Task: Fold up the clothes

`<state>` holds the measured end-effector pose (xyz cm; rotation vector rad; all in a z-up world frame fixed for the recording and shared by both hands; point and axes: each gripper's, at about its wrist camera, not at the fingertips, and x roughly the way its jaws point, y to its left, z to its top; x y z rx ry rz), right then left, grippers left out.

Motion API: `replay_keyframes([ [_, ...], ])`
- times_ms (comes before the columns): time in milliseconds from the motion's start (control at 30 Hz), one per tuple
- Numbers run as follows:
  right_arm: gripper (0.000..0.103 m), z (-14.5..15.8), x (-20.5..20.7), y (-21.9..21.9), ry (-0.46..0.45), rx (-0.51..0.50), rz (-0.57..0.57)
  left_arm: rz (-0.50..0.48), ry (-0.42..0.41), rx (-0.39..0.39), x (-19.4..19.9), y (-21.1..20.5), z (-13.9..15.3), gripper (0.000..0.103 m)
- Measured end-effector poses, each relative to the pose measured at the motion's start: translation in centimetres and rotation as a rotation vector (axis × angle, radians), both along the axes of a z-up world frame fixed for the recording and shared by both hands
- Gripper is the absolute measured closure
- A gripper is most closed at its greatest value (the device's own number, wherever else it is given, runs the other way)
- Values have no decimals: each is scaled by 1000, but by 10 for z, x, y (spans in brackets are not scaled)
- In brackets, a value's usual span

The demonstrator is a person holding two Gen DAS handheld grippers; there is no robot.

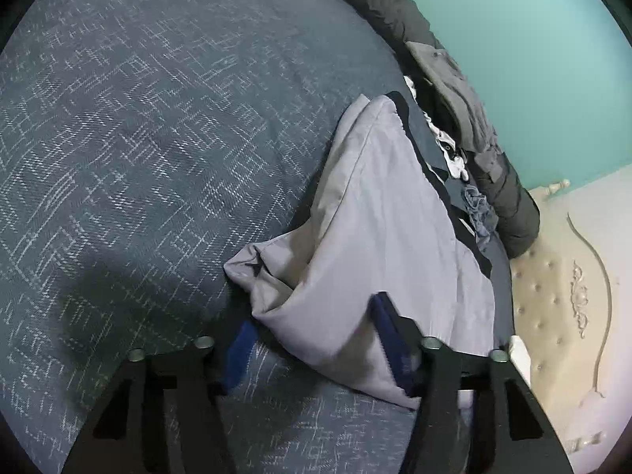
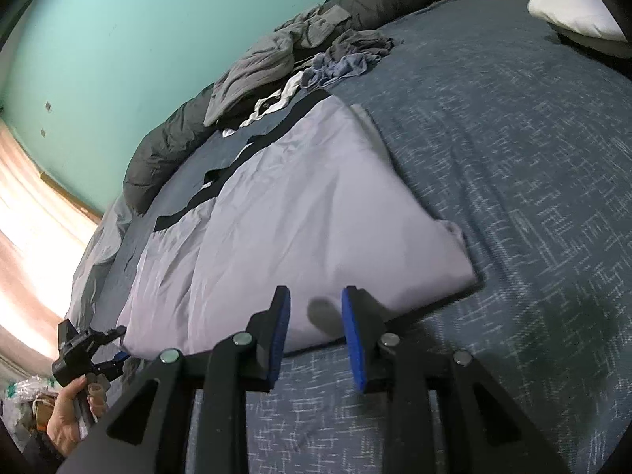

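Note:
A pale lavender garment (image 1: 379, 213) (image 2: 300, 205) lies partly folded on the blue patterned bedspread (image 1: 150, 126) (image 2: 513, 166). A black strip (image 2: 221, 193) shows along its far edge. My left gripper (image 1: 314, 312) is open, its blue pads straddling the near corner of the garment, with cloth lying between them. In the right wrist view it appears as a small black tool (image 2: 91, 351) held by a hand (image 2: 67, 422) at the garment's left corner. My right gripper (image 2: 315, 292) is open just over the garment's near edge, with nothing pinched between its pads.
A heap of loose grey, blue and white clothes (image 1: 454, 91) (image 2: 284, 55) lies against a rolled dark duvet (image 1: 395, 4) (image 2: 166, 146) by the teal wall. A white pillow (image 2: 572, 8) and a cream tufted headboard (image 1: 553, 276) mark the head of the bed.

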<state>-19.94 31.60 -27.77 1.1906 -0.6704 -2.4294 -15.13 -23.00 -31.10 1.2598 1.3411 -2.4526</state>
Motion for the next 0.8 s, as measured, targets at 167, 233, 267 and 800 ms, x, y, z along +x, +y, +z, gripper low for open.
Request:
replay_keyframes([
  [167,76,-3,1,9,-3,-8,-29,5,7,-32,-5,6,3,83],
  [233,76,-3,1,12,-1,-11,-37,-4,32,-52,-6,11,11,92],
  [267,75,-4,2,14,0,-12,-41,-20,45,-59,-7,15,15,94],
  [800,67,2,5,49,-6,-123,-94,-391,336,-122,-87,200,160,98],
])
